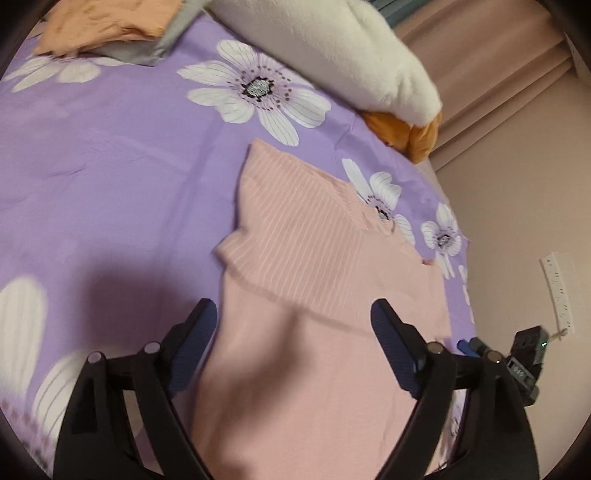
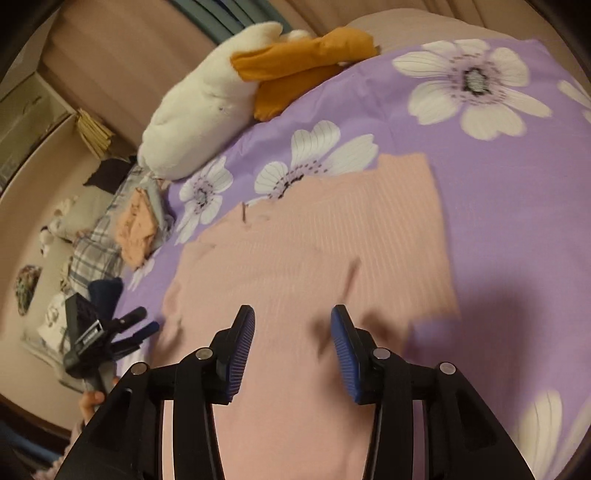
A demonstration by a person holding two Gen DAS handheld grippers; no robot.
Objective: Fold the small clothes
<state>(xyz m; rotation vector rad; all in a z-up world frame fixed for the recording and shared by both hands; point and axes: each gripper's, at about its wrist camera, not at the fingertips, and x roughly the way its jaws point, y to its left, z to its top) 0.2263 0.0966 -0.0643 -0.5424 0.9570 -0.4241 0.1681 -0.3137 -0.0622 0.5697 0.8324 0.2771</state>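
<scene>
The pink ribbed garment (image 1: pixel 314 280) is lying flat on the purple flowered bedspread (image 1: pixel 110 177) of the bed, and both grippers are hovering over its near end with nothing between their pads.

The left gripper (image 1: pixel 291 332) is standing wide, its jaws spanning most of the near cloth, which is running under it and away toward the far side of the bed. In that view the garment's long axis is running from the near edge up and slightly left, ending in a ribbed, stepped far edge below the big white flower. A folded layer is crossing it just beyond the fingertips, so the near part looks smooth and the far part ribbed.

The right gripper (image 2: pixel 293 328) is standing about half open, also empty, over the same garment (image 2: pixel 314 240). From here the cloth is stretching ahead and to the right, its far right corner reaching toward the flowers. The left gripper (image 2: pixel 140 325) is showing at the left edge of this view, beside the garment's left border.

So each gripper is sitting at the near end, the left one nearer the left border and the right one nearer the middle. Judging by this, the next fold likely calls for a reach forward along the long axis, toward the far ribbed edge.

Far off, a white plush toy (image 1: pixel 351 48) and an orange folded piece (image 1: pixel 107 22) are lying well apart from the garment.
</scene>
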